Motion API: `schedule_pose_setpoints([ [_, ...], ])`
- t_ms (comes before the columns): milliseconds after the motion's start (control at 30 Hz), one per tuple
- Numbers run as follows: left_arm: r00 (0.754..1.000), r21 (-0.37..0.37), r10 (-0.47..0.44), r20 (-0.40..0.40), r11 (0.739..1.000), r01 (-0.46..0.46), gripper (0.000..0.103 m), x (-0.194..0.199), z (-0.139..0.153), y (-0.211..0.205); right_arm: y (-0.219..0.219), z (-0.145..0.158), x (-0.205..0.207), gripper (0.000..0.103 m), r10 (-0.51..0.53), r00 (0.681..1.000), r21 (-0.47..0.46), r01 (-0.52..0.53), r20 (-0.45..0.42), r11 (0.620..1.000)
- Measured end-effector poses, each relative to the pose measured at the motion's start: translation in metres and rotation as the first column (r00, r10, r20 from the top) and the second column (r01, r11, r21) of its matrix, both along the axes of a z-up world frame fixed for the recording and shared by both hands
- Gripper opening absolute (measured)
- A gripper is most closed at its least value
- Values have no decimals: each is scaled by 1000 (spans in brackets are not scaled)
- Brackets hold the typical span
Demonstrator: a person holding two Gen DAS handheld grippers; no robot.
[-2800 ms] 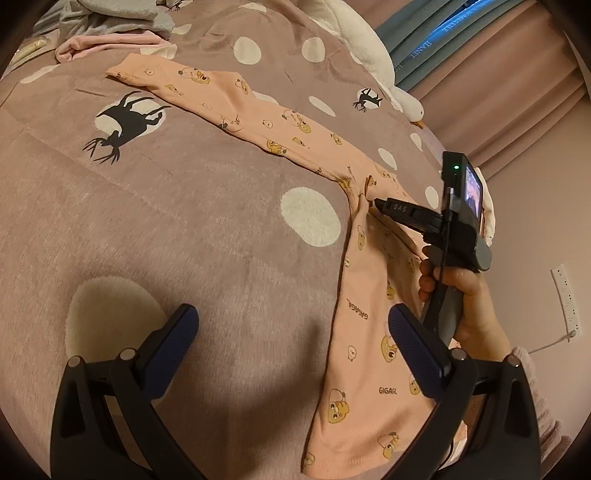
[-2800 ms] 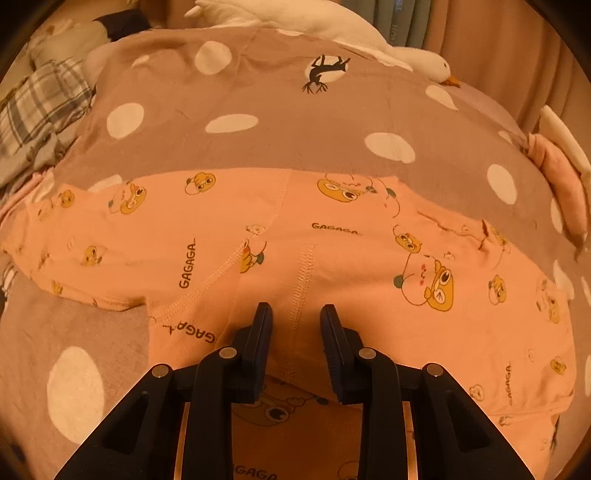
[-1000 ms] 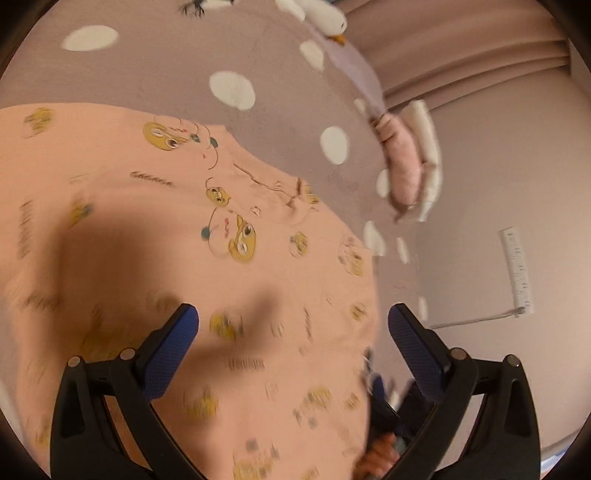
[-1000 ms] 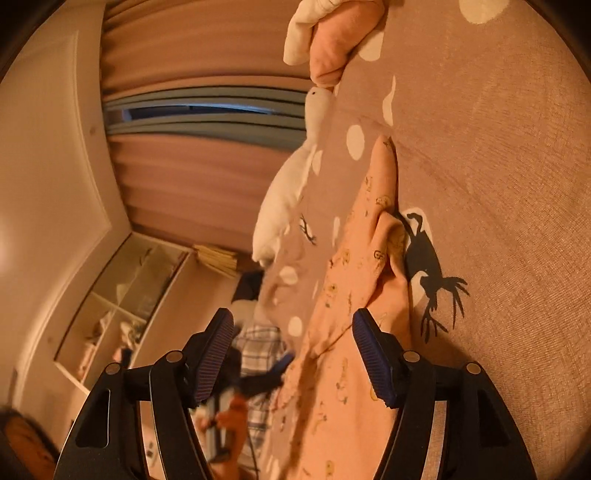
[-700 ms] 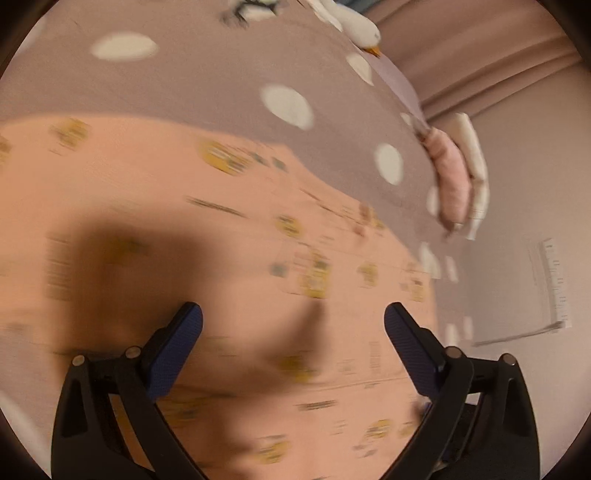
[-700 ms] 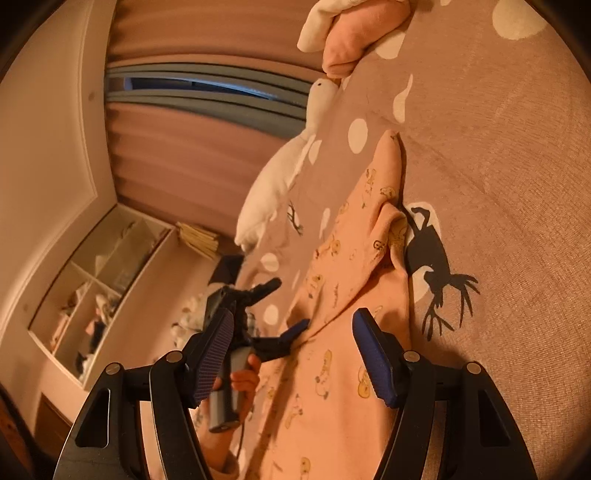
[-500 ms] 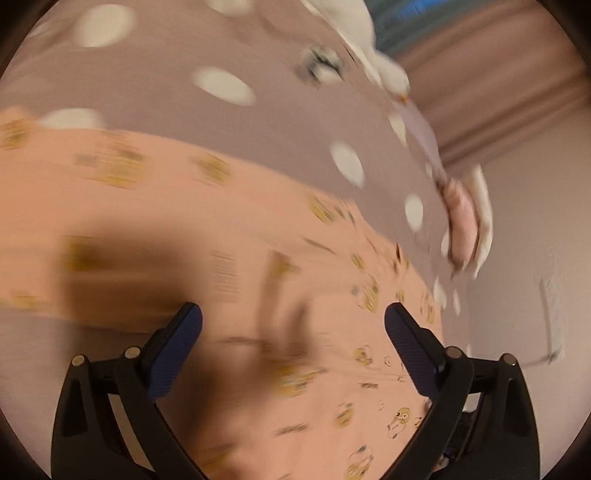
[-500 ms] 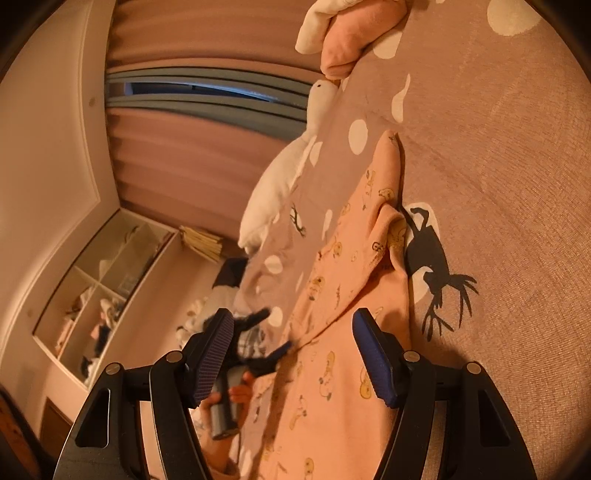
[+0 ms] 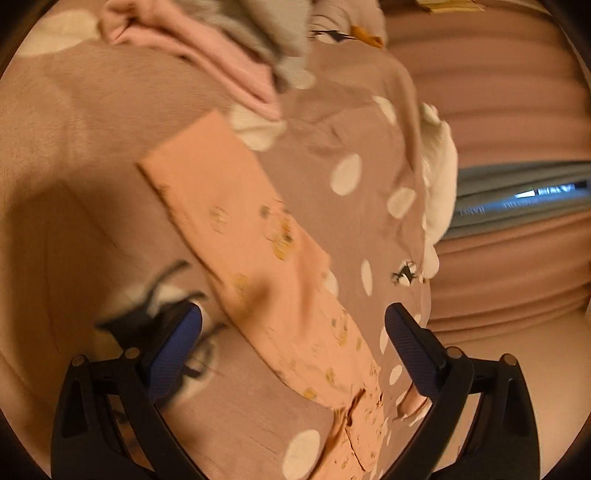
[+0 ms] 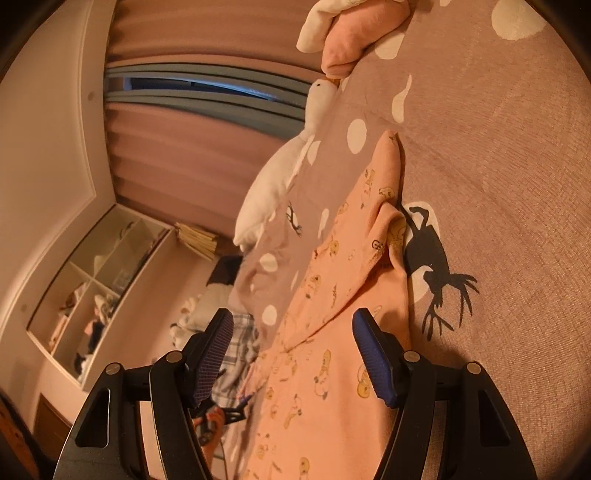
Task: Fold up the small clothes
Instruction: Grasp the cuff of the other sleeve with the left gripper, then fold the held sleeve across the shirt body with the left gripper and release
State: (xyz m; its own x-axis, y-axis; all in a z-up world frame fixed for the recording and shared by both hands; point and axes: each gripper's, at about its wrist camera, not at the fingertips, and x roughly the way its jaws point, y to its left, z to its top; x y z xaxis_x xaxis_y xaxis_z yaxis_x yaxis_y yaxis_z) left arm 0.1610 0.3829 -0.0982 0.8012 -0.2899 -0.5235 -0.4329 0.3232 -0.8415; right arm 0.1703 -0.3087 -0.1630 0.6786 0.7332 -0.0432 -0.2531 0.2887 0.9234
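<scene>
A peach long-sleeved child's top with yellow cartoon prints lies spread on the bed. In the left wrist view one long sleeve [image 9: 255, 254] runs diagonally from the upper left to the lower right, and my left gripper [image 9: 293, 354] hangs open and empty over it. In the right wrist view the top's body and other sleeve [image 10: 343, 332] lie in front of my right gripper [image 10: 297, 360], which is open and empty just above the cloth. The left view is blurred.
The brown bedspread [image 10: 498, 184] has white dots and black deer prints. A pink and grey clothes pile [image 9: 221, 55] lies beyond the sleeve's cuff. A folded pink garment [image 10: 354, 33] and a white goose plush [image 10: 280, 173] lie at the far edge. Shelves [image 10: 96, 284] stand by the wall.
My left gripper has swung from over the top's body to over the long sleeve. The right gripper has stayed nearly still and open.
</scene>
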Motion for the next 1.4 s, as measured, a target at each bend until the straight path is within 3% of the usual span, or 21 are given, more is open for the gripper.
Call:
schedule_pose_setpoints([
  [367,1000,80,15,0,997,-15,100,28,-3,18,2,2,-2,67,-8,1000,-32,8,-5,999],
  [633,996,159,22,-89,987,-7,98,50,2,21,4,3,-2,67,-8,1000,-49,8,-8,999],
  [667,994,171,35,-101,985,-17,92,50,3,20,5,3,-3,67,-9,1000,-50,9,-8,999],
  [700,990,213,52,-134,977,-23,86,50,6,16,5,3,-3,67,-9,1000,-53,9,-9,999],
  [767,981,281,58,-185,960,-3,42,54,9,10,5,3,-3,67,-9,1000,-54,8,-9,998],
  [800,976,303,45,-213,953,22,28,58,9,6,5,3,-3,67,-8,1000,-55,8,-9,998],
  [833,973,307,34,-230,951,40,7,60,8,3,6,4,-3,67,-9,1000,-56,8,-9,998],
  [967,969,378,32,-243,924,65,5,63,18,-13,6,4,-3,67,-10,1000,-57,9,-10,998],
  [1100,977,481,-26,-210,867,127,5,68,51,-51,6,4,-3,67,-10,1000,-57,9,-9,998],
  [1267,975,547,-185,-120,808,221,5,75,95,-121,6,4,-3,67,-11,1000,-56,10,-10,998],
  [1400,942,594,-329,-61,747,300,5,82,124,-192,7,4,-3,67,-9,1000,-55,8,-10,998],
])
